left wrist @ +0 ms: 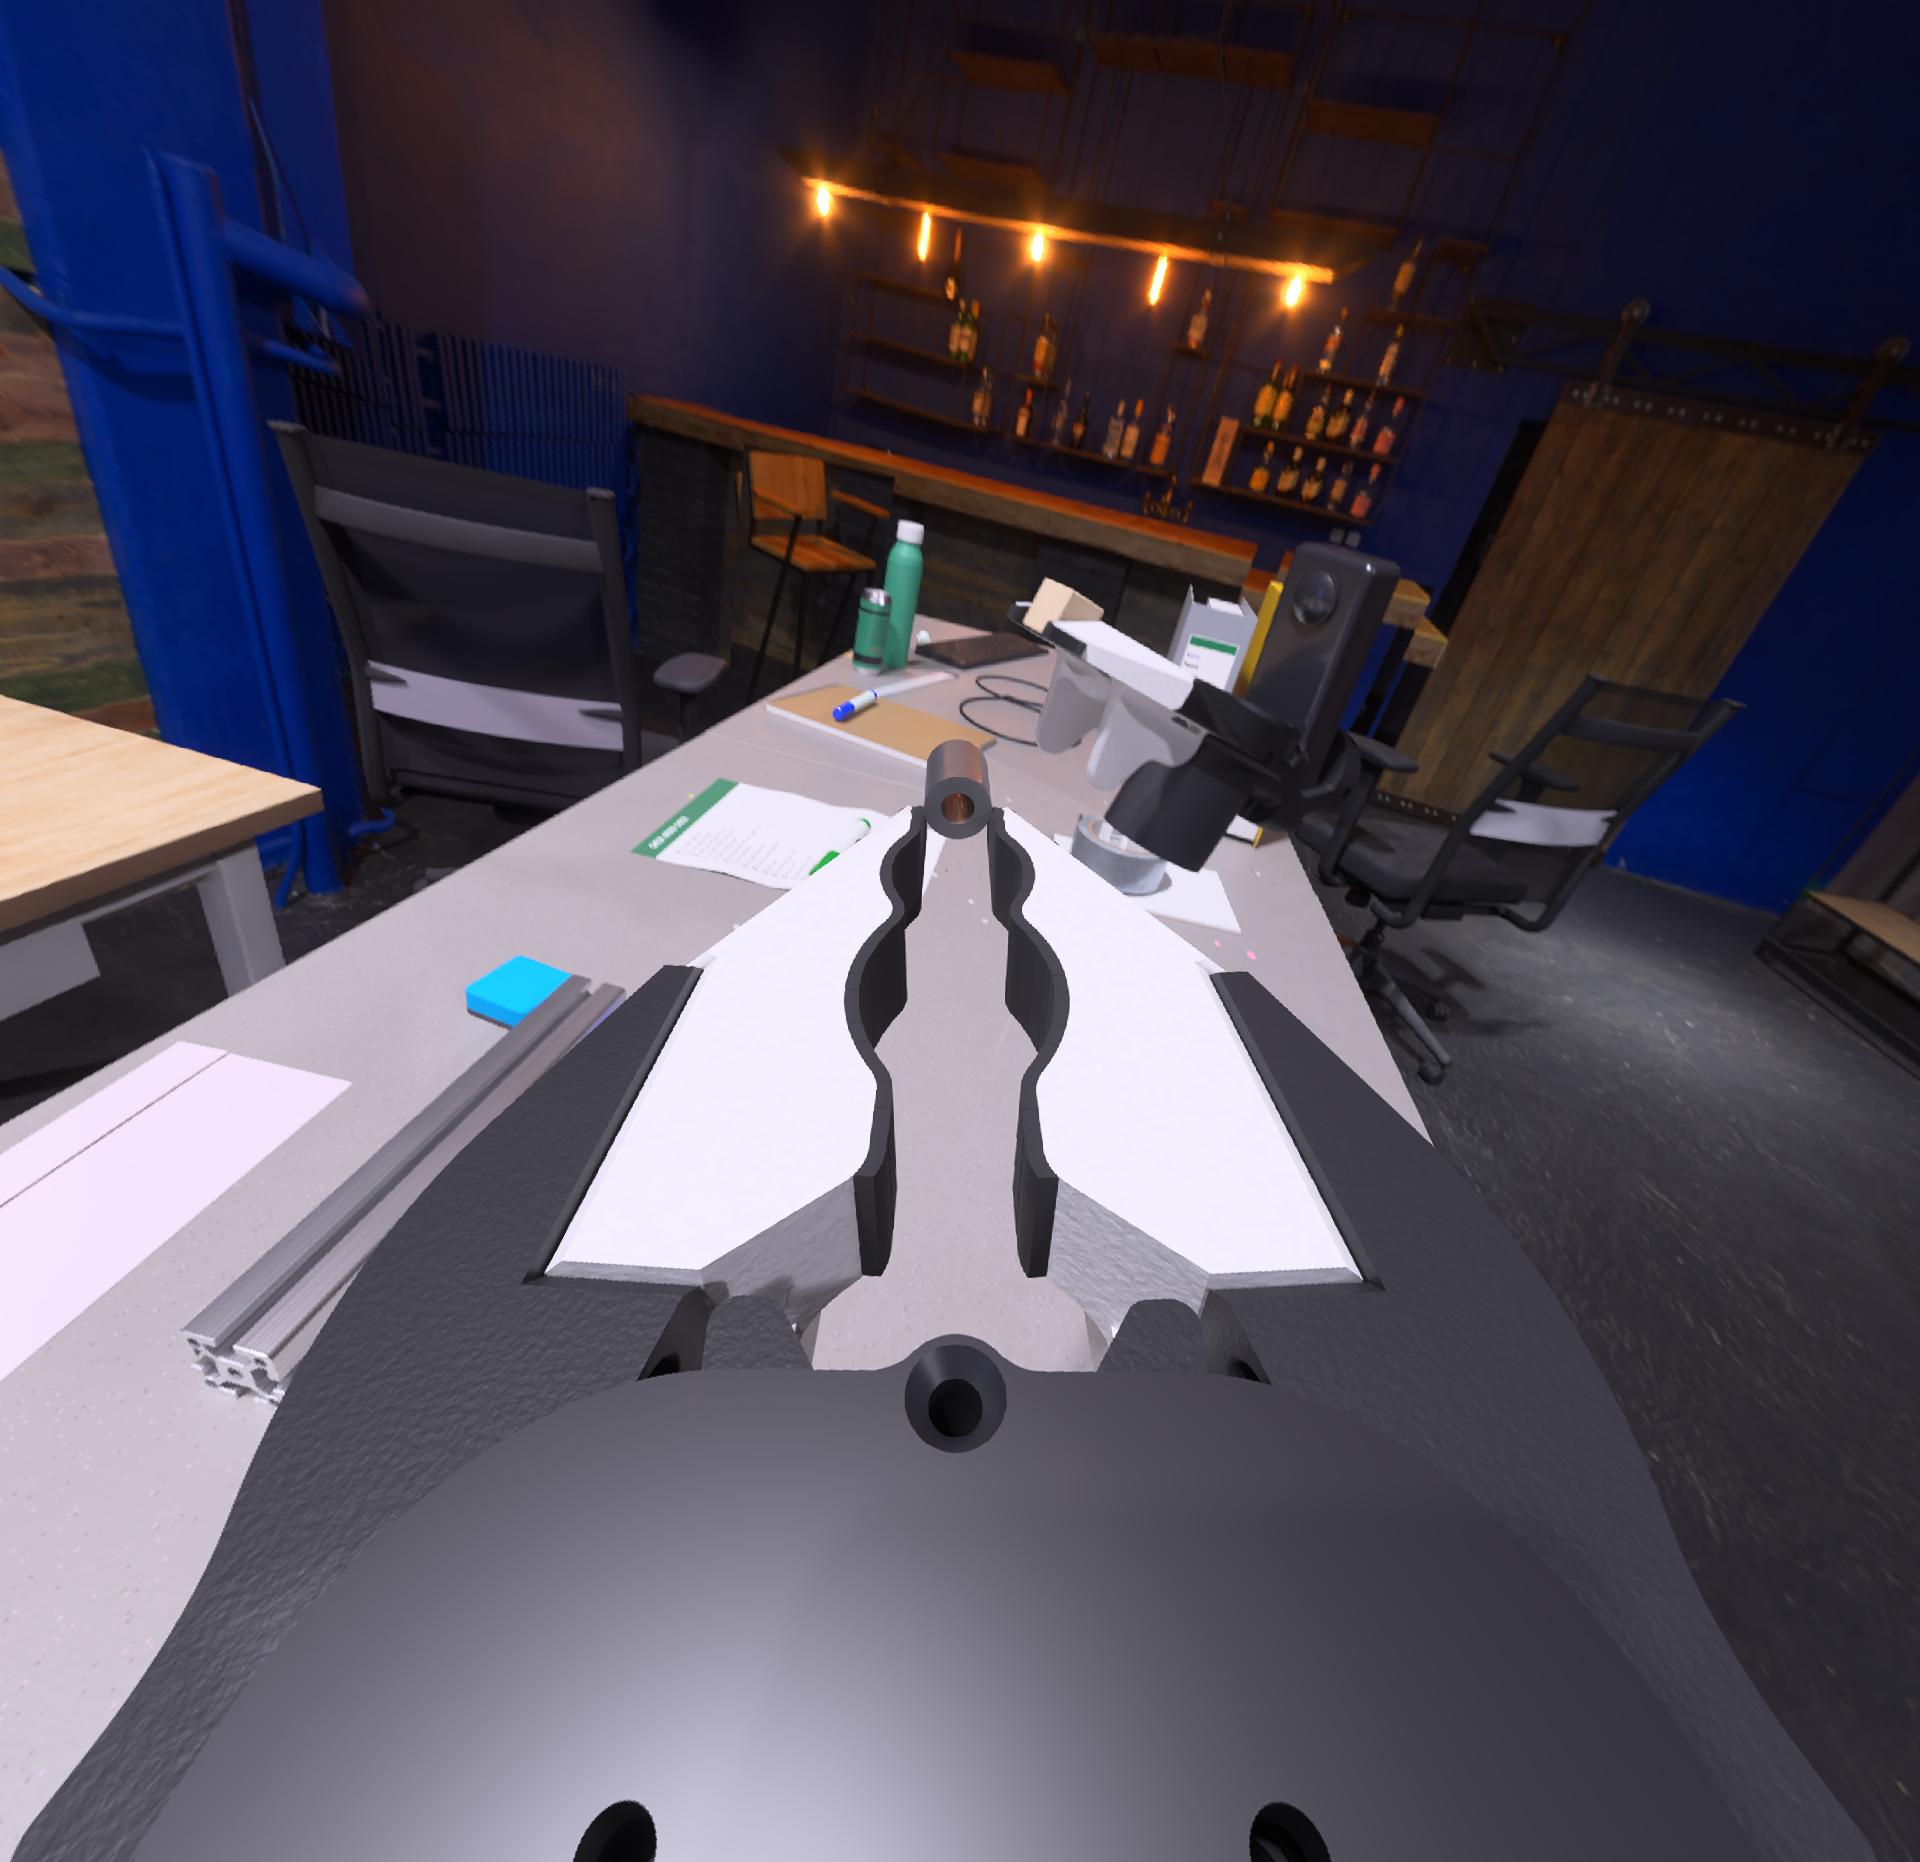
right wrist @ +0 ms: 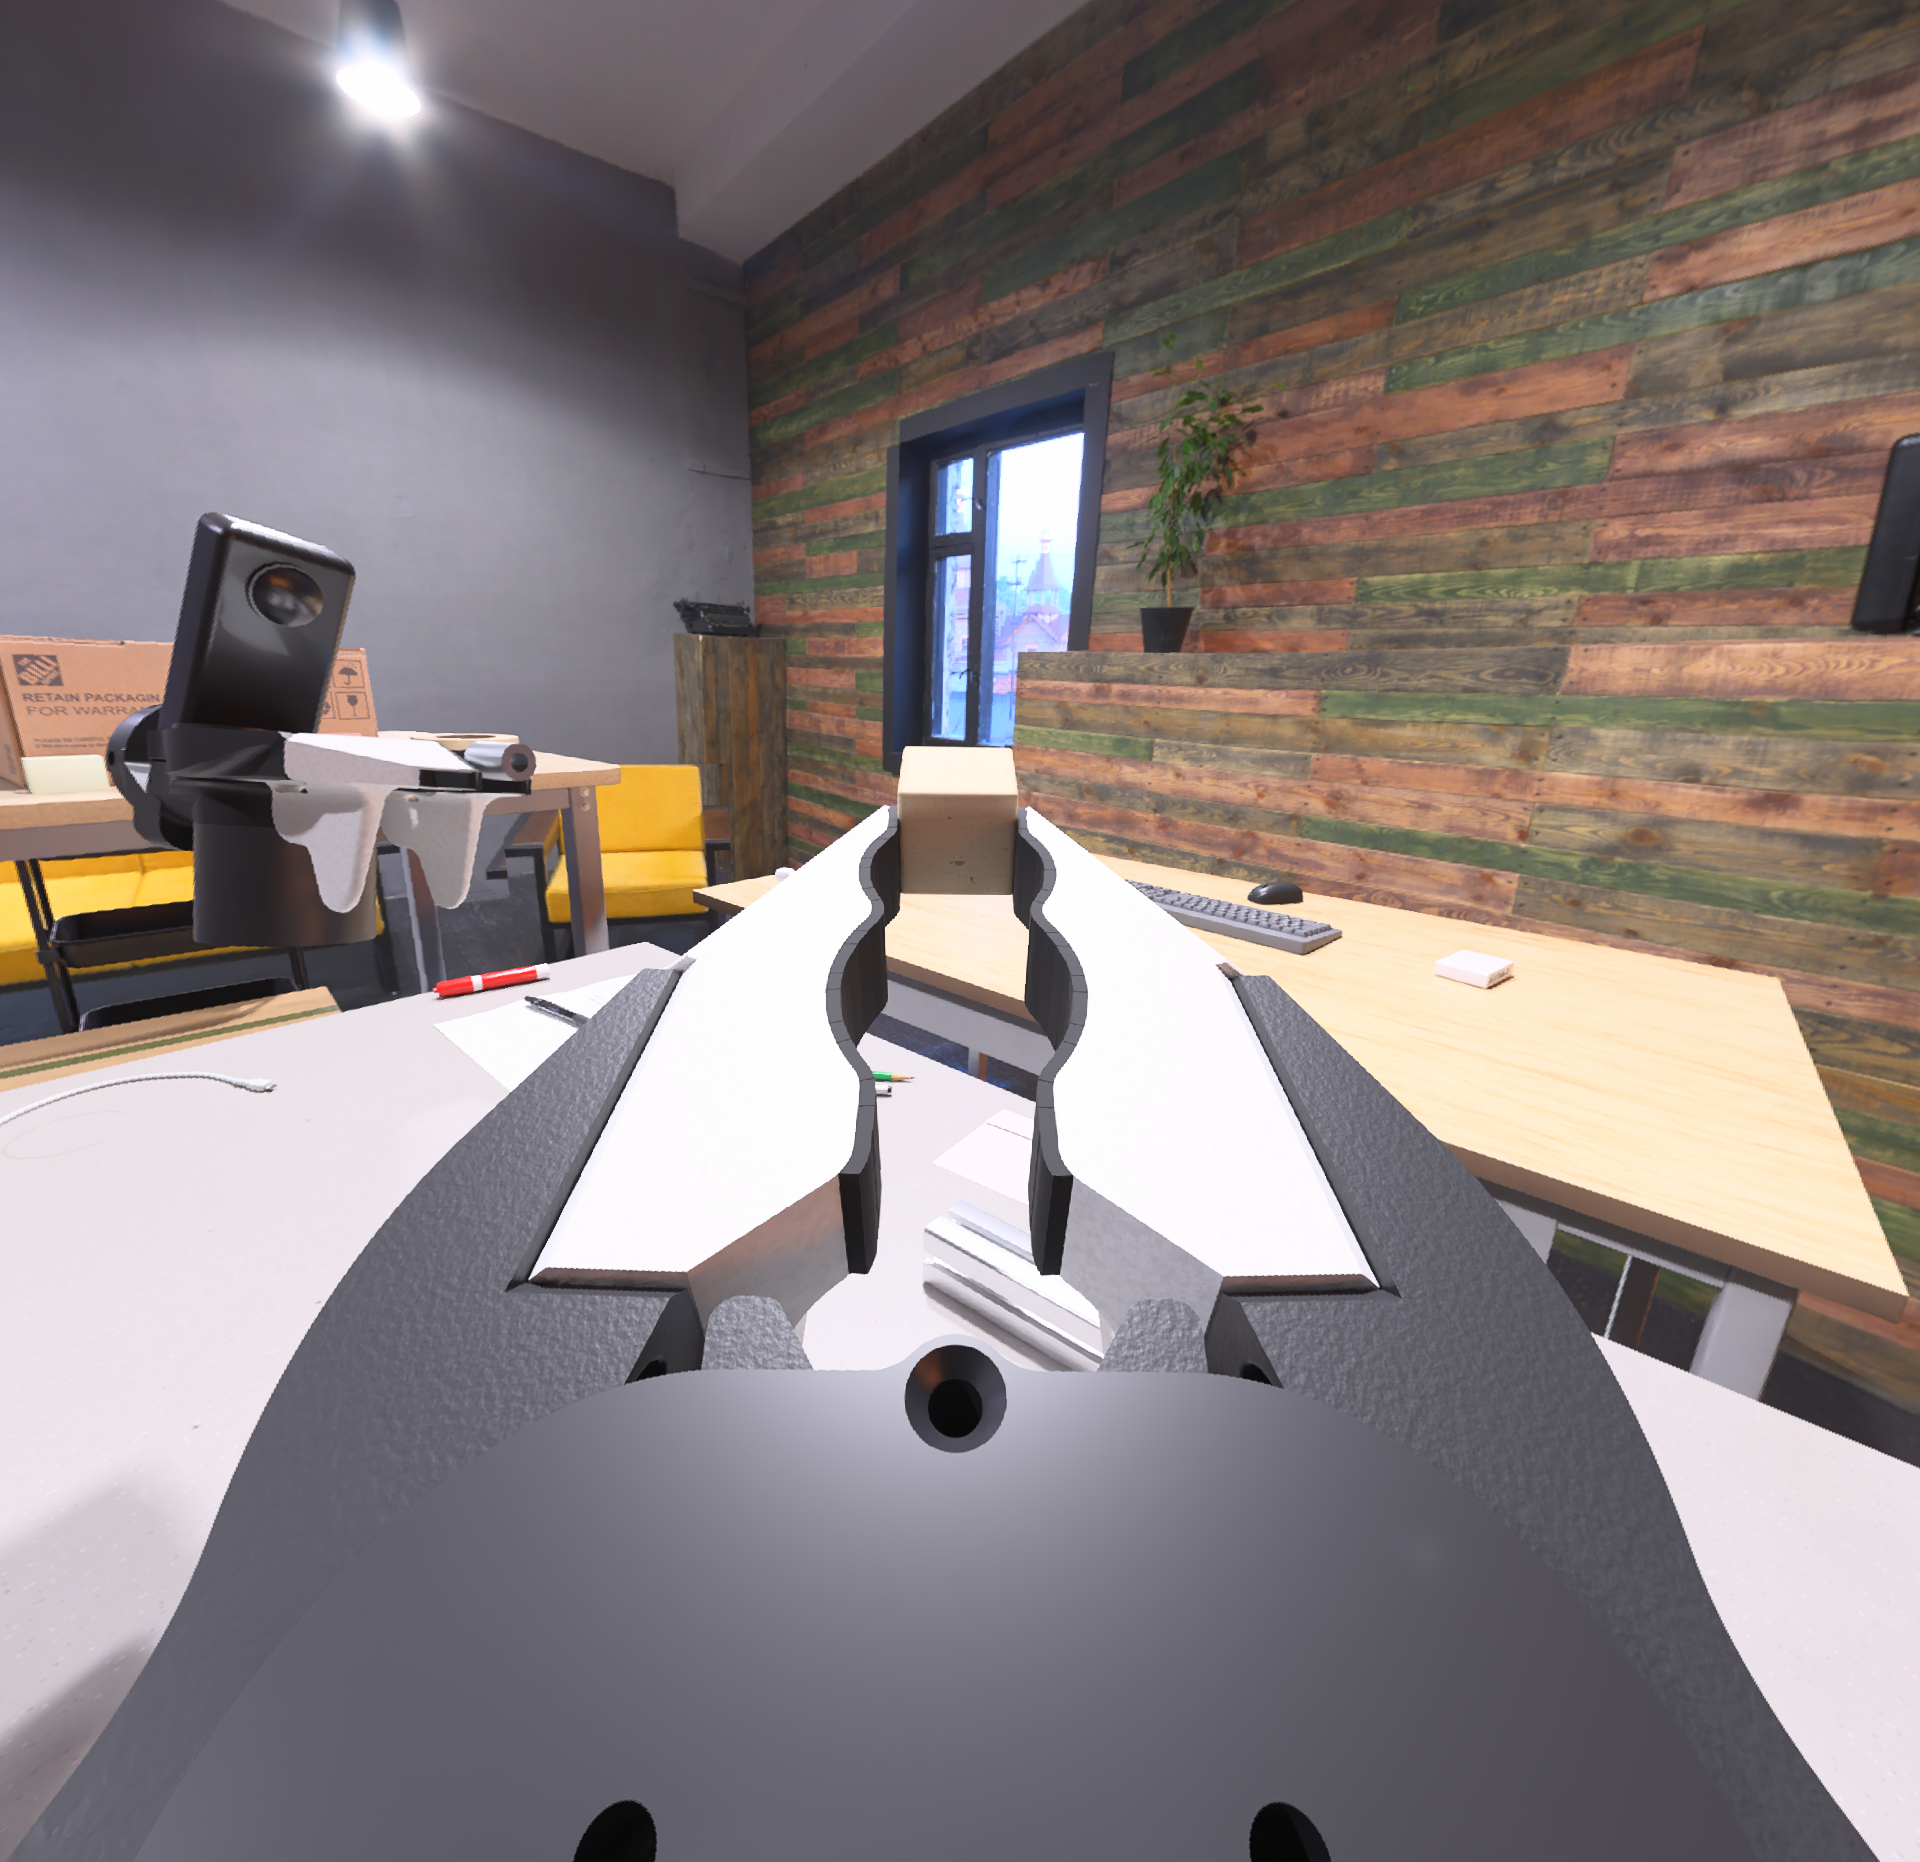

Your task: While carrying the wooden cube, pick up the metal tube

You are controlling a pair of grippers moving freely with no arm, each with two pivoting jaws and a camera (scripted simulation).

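**Both grasps on, both at the very fingertips**

Left gripper is pinching the metal tube between its tips, bore facing the camera, lifted clear of the grey tabletop. Right gripper is clamped on the wooden cube, also airborne, out past the tabletop's edge towards the neighbouring wooden desk.

Risks from here, my read:
- Tube is round and held right at the tips. Any jerk or tilt and it could roll or squirt out.
- Cube also sits at the tip end, not deep in the jaws. If the squeeze eases, it could drop off the edge.
- Grippers are near each other over the far end; a careless swing could collide them.
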